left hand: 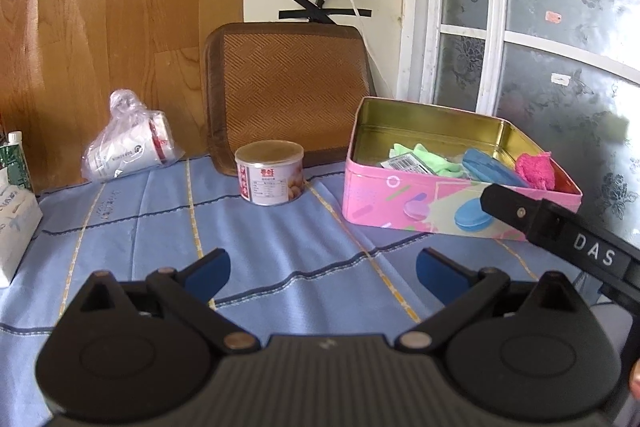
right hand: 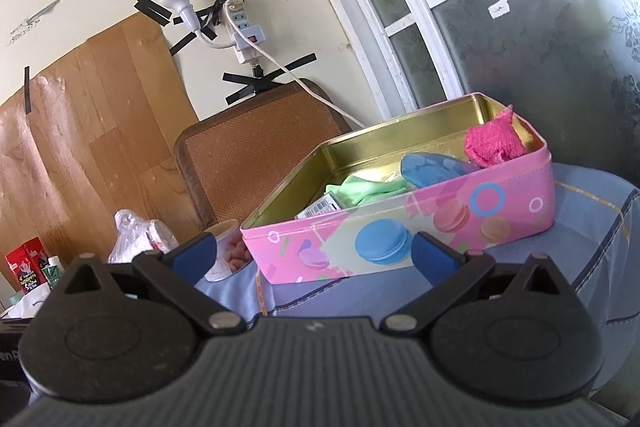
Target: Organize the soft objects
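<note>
A table draped in a blue cloth with yellow and dark stripes (left hand: 280, 239) filled most of the room in front of me. Against the wall behind it leaned a brown woven rattan cushion with a dark border (left hand: 288, 87). Toward the right end of the table sat an open rectangular pink tin box printed with macarons, gold inside (left hand: 424, 211). The soft things lay in it: a light green cloth (left hand: 428, 157) near the middle, partly under a small barcoded packet (left hand: 406, 162), a blue oval fabric pouch (left hand: 494, 167) just beside it to the right, and a fuzzy hot-pink cloth (left hand: 536, 169) bunched in the box's right corner, resting against the wall.

The left gripper (left hand: 322, 269) hovered above bare cloth in front of the box, its blue-padded fingers spread wide and holding nothing. The right gripper (right hand: 316, 255) hung low beside the table's near edge, pointed at the box's pink side, its fingers likewise parted and empty.

Left of the box stood a short round tin can with a pink label (left hand: 269, 171). Farther left, near the wall, lay a clear plastic bag holding paper cups (left hand: 128, 143), tilted on its side.
</note>
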